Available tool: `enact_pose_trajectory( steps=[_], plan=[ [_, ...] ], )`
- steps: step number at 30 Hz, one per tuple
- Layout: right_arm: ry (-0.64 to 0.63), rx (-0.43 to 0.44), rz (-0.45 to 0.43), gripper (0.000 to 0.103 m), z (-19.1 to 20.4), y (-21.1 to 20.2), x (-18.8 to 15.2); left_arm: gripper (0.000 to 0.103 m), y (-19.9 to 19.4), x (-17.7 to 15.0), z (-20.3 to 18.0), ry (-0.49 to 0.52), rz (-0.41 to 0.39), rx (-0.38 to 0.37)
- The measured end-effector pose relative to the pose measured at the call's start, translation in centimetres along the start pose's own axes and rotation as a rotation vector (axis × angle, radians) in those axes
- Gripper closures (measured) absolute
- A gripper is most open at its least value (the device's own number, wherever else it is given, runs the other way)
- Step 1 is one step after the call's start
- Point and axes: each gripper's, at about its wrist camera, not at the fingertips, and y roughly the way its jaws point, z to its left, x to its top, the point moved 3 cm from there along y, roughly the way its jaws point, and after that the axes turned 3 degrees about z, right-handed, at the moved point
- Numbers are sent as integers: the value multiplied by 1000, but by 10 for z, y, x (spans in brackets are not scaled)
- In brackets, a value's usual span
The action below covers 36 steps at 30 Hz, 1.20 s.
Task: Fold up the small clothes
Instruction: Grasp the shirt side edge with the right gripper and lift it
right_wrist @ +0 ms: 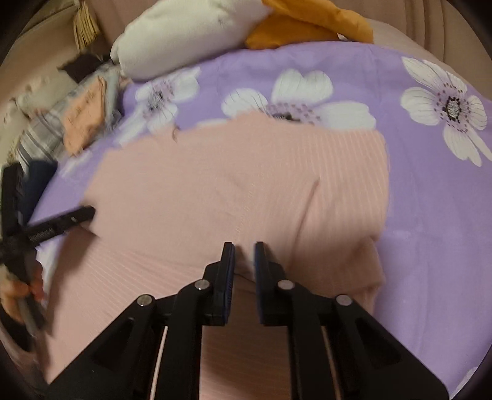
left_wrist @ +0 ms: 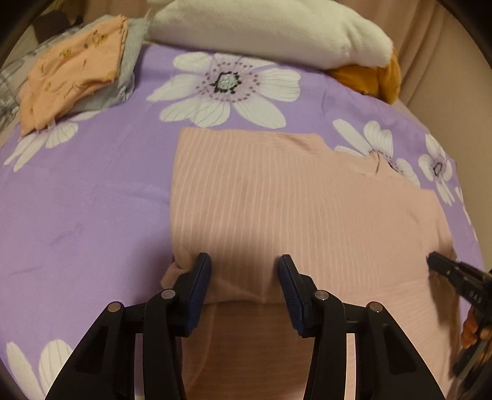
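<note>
The pink ribbed top (left_wrist: pixel 276 190) is straddled by the half-open left tongs (left_wrist: pixel 244 261) — the right tongs (right_wrist: pixel 244 246) are nearly shut, nothing visibly gripped.

The purple floral bedsheet (left_wrist: pixel 92 200) lies bare and open to the left of the pink ribbed top (left_wrist: pixel 276 200) and again beyond it, up to the big white flower. Its far-left corner is blocked by a stack of folded clothes (left_wrist: pixel 77 70), and the far edge by a white pillow (left_wrist: pixel 261 27) and an orange cushion (left_wrist: pixel 375 80).
</note>
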Motion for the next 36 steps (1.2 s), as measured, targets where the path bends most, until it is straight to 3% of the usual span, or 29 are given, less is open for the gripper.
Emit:
enact_pose_trajectory(
  steps=[4,5,7,8,17,23,27,36],
  plan=[
    [47,43,-8,84,0,-19,-4,54,-25,-8,4,-37,6,-65],
    [61,61,-19,83,1,-27,-5,43,-32,-11,7,-49,6,-77],
    [79,95,-53,71,-2,-51,-15,26,-51,-24,19,-96,-8,-93],
    [91,109,-61,67,-2,-60,-21,24,-61,-31,27,-122,-17,-108],
    [295,145,-52,56,-51,-107,-105,24,-82,-102,67,-297,74,-301],
    [456,312,16,56,-65,-103,-161,24,-92,-132,57,-346,88,-544],
    [436,418,38,57,-44,-109,-186,24,-101,-151,50,-342,93,-592],
    [417,497,102,58,-14,-128,-229,24,-123,-193,34,-310,149,-663]
  ],
)
